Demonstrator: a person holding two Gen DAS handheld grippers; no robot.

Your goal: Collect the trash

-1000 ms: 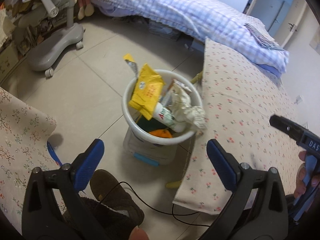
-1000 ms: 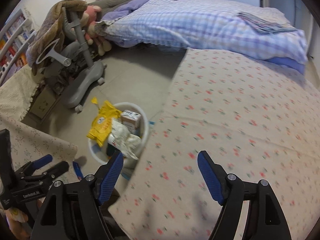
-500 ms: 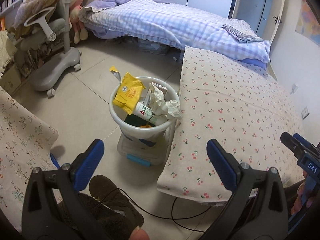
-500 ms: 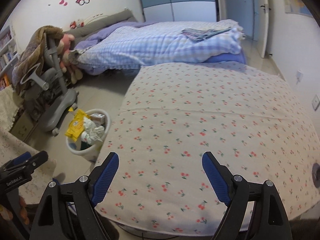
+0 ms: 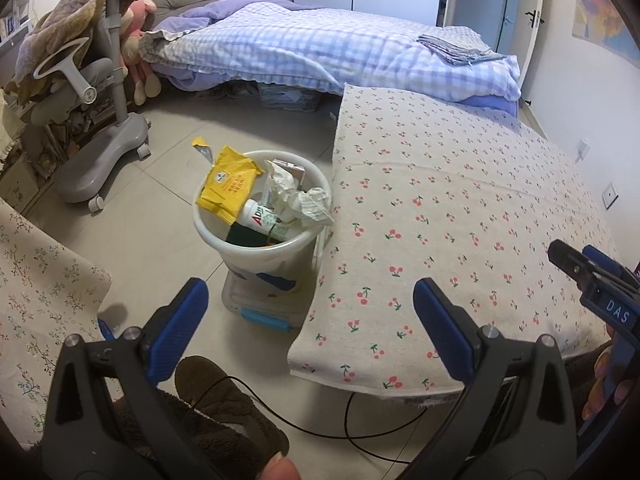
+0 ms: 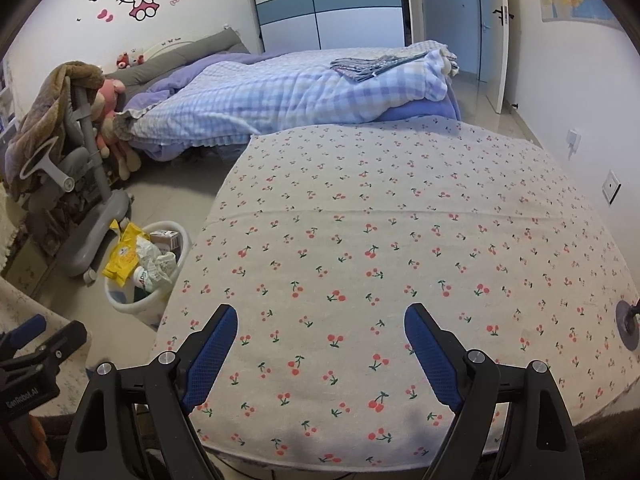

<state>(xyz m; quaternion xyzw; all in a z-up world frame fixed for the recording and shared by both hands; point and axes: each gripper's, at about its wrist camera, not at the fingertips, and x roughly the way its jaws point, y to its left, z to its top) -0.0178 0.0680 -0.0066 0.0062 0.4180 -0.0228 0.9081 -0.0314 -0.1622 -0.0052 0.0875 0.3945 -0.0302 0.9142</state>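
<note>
A white trash bin point(image 5: 244, 240) stands on the floor beside the table. It holds a yellow packet point(image 5: 230, 186), crumpled paper point(image 5: 300, 200) and a white bottle point(image 5: 264, 220). The bin also shows in the right wrist view point(image 6: 120, 300). My left gripper point(image 5: 310, 320) is open and empty, held back from the bin above the floor. My right gripper point(image 6: 320, 352) is open and empty over the near edge of the cherry-print tablecloth point(image 6: 400, 240). The right gripper also shows at the right edge of the left wrist view point(image 5: 592, 276).
A grey swivel chair point(image 5: 100, 152) with a blanket stands at left. A bed with checked bedding point(image 5: 320, 52) lies behind. A second floral cloth point(image 5: 36, 280) is at near left. A black cable point(image 5: 360, 440) and a brown slipper point(image 5: 224, 408) lie below.
Both grippers pulled back and rose, tilting up. The bin now looks smaller and farther, and more of the table and room shows. Both stayed open and empty.
</note>
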